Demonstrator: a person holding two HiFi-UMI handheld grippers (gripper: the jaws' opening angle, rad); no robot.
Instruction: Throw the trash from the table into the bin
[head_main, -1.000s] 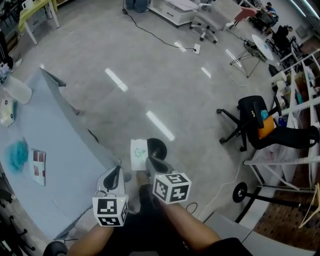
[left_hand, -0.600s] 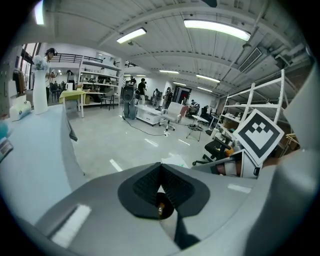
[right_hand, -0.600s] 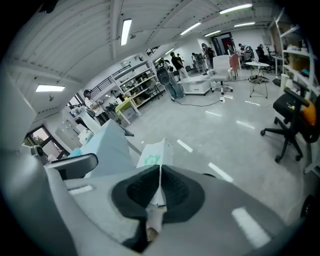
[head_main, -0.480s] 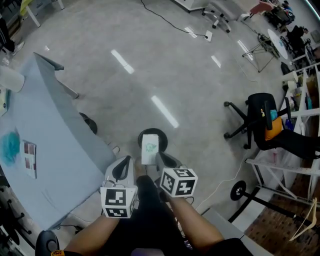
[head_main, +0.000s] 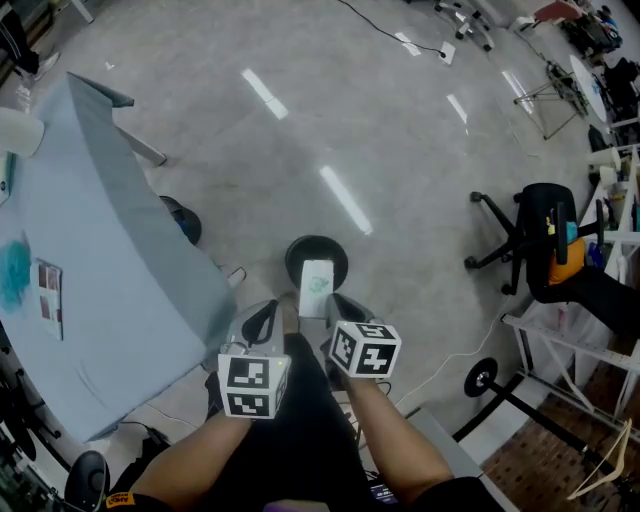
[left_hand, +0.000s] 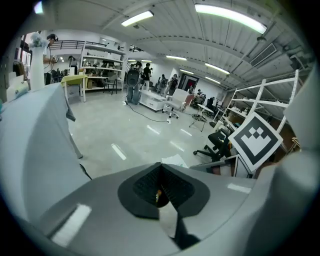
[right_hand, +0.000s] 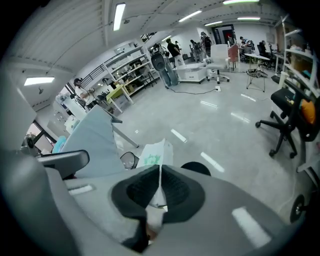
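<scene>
A white packet with green print (head_main: 317, 287) sticks out of my right gripper (head_main: 331, 301), which is shut on its lower edge. In the head view the packet hangs over the round black bin (head_main: 316, 256) on the floor. The right gripper view shows the same packet (right_hand: 152, 155) pinched between the pads of the right gripper (right_hand: 159, 171), with the bin (right_hand: 196, 168) just beyond. My left gripper (head_main: 280, 310) is level with it, close on its left. In its own view the left gripper (left_hand: 160, 168) is shut with nothing between the pads.
The table under a blue-grey cloth (head_main: 110, 300) stands to the left and carries a teal tuft (head_main: 12, 275), a card (head_main: 47, 291) and a white cup (head_main: 20, 130). A black office chair (head_main: 545, 235) and shelving stand at the right. A white cable (head_main: 450, 360) trails on the floor.
Both grippers have sunk and moved forward together. The packet, earlier beside the bin's left rim, now hangs over the bin. The grip on it is unchanged.
</scene>
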